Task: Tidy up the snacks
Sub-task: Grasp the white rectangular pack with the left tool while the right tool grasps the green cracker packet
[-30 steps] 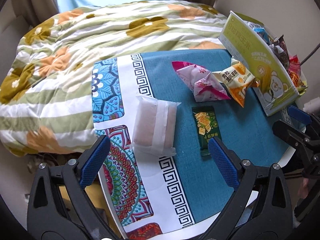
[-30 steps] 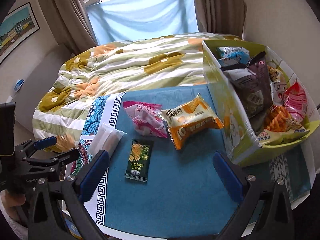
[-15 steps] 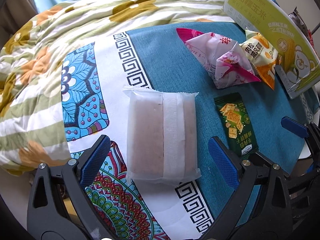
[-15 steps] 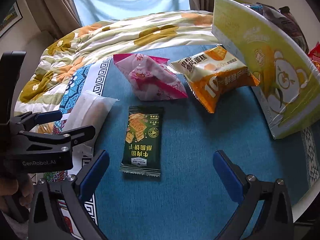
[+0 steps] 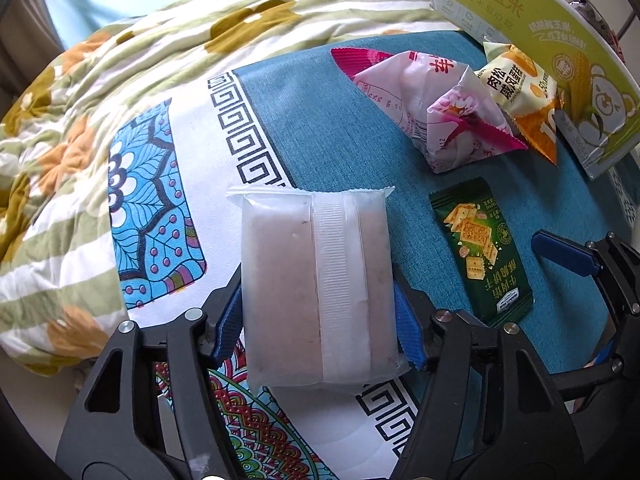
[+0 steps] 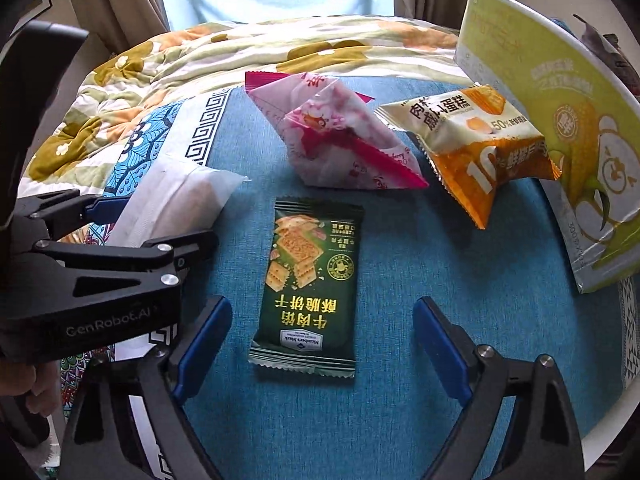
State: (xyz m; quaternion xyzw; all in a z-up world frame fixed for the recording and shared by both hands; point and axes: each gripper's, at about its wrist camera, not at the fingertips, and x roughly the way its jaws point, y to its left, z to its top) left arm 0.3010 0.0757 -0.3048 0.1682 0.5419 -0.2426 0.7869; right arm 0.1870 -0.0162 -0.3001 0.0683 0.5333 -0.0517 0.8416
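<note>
My left gripper (image 5: 318, 328) is shut on a white translucent snack packet (image 5: 320, 280), its blue pads pressing both long sides; the packet also shows in the right wrist view (image 6: 176, 200). My right gripper (image 6: 322, 346) is open, its jaws either side of the near end of a dark green cracker packet (image 6: 310, 280) lying flat on the teal cloth, also seen in the left wrist view (image 5: 478, 248). Behind it lie a pink-and-white packet (image 6: 336, 140) and an orange-and-cream cake packet (image 6: 476, 140).
A green-and-white cardboard box (image 6: 560, 120) holding several snacks stands at the right edge of the table (image 6: 440, 400). A floral quilt (image 6: 200, 56) lies on a bed behind the table. The left gripper's body (image 6: 100, 272) sits close to my right gripper's left finger.
My left gripper came down over the white packet and closed on it. My right gripper moved lower and forward, with the green packet now between its open jaws.
</note>
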